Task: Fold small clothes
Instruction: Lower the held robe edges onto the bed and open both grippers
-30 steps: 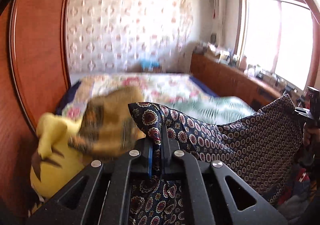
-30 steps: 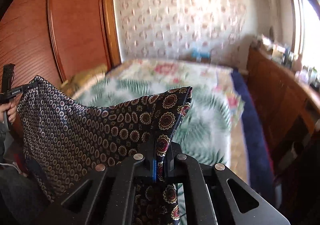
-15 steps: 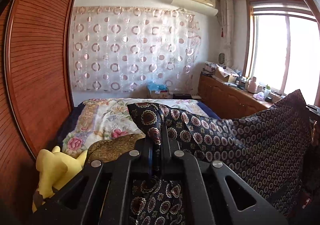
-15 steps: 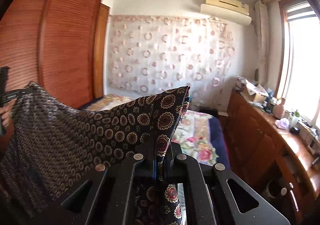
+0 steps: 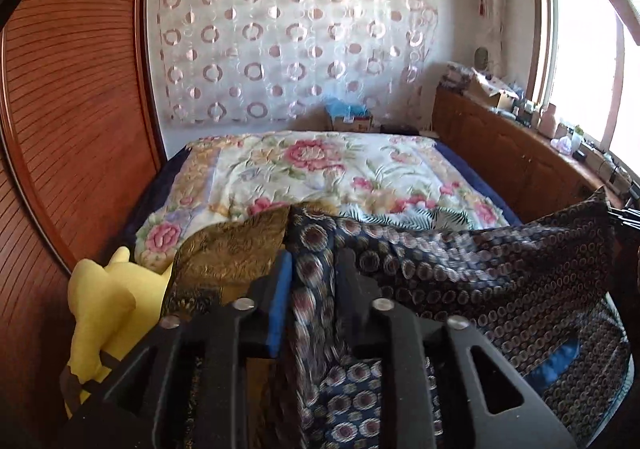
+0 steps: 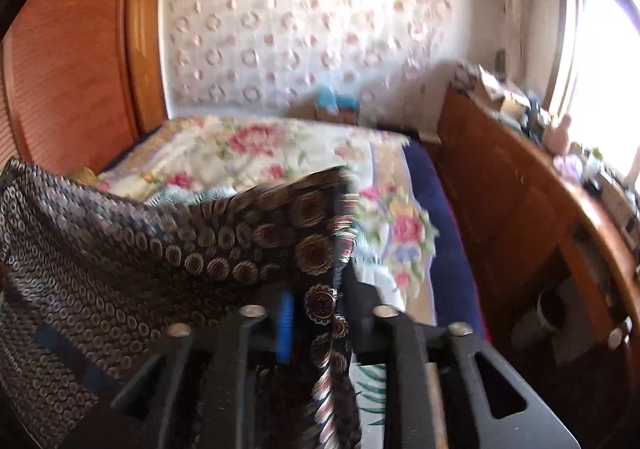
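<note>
1. I am watching the left gripper (image 5: 310, 269) from its own camera: its jaws have just been opening, and there is now a clear gap between the blue pad and the corner of the patterned navy cloth (image 5: 460, 269) that runs through it. The fabric is between the fingers but no longer pinched.

2. I am seeing the same on the right gripper (image 6: 316, 289): its jaws have just been opening too, with the other corner of the cloth (image 6: 160, 249) hanging loose in the gap, blurred as if slipping.

3. The cloth is spanning the space between the two grippers, sagging in the middle, above the near end of the bed with its floral quilt (image 5: 320, 165).

4. I am judging this as a release to lay the garment flat before folding.

5. What is worrying me: both corners are going free while the cloth is off the surface, so it may crumple or land skewed instead of spreading flat.

6. On the left, a gold brocade piece (image 5: 232, 249) and a yellow plush toy (image 5: 104, 301) are lying just beside the drop; the cloth could settle over them and bunch.

7. A corner may also snag on a pad and drag as I pull away.
</note>
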The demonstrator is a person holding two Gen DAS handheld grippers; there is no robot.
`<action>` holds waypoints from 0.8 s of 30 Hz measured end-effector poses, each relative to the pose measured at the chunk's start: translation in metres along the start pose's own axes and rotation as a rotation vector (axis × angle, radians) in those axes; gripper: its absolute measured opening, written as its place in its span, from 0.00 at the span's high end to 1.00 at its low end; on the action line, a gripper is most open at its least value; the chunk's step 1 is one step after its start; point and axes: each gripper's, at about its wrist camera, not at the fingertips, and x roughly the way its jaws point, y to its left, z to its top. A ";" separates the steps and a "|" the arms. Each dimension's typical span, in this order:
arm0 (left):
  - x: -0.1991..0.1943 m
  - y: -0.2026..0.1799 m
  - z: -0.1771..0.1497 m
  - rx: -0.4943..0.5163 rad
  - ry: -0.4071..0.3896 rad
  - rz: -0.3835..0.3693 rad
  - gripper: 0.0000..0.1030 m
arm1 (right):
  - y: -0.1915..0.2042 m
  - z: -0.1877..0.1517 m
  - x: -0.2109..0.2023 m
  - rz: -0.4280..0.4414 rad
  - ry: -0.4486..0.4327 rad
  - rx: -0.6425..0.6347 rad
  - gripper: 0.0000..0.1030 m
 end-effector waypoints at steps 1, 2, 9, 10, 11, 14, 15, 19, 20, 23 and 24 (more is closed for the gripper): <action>0.000 0.001 -0.003 0.000 0.003 -0.006 0.60 | 0.000 -0.001 0.002 -0.012 0.006 0.004 0.61; -0.002 0.002 -0.006 -0.001 0.004 -0.013 0.55 | 0.002 0.000 0.002 -0.017 0.007 0.003 0.56; -0.025 -0.004 -0.032 0.033 0.003 -0.039 0.25 | -0.001 -0.016 -0.014 0.010 0.017 0.032 0.48; -0.025 -0.002 -0.036 0.038 0.002 -0.039 0.25 | -0.004 -0.015 -0.007 0.017 0.023 0.039 0.48; -0.030 -0.005 -0.042 0.046 0.004 -0.034 0.25 | -0.008 -0.021 -0.011 0.025 0.029 0.047 0.48; -0.037 -0.007 -0.056 0.047 0.018 -0.056 0.25 | -0.014 -0.045 -0.020 0.058 0.055 0.094 0.48; -0.040 -0.008 -0.062 0.045 0.025 -0.068 0.25 | -0.018 -0.050 -0.021 0.074 0.064 0.109 0.48; -0.044 -0.010 -0.079 0.047 0.055 -0.087 0.25 | -0.021 -0.064 -0.026 0.100 0.098 0.120 0.48; -0.045 -0.011 -0.084 0.052 0.061 -0.089 0.25 | -0.021 -0.066 -0.025 0.100 0.105 0.119 0.48; -0.046 -0.011 -0.093 0.063 0.077 -0.082 0.25 | -0.027 -0.069 -0.012 0.102 0.124 0.137 0.48; -0.045 -0.011 -0.095 0.064 0.082 -0.079 0.25 | -0.028 -0.070 -0.010 0.108 0.129 0.145 0.48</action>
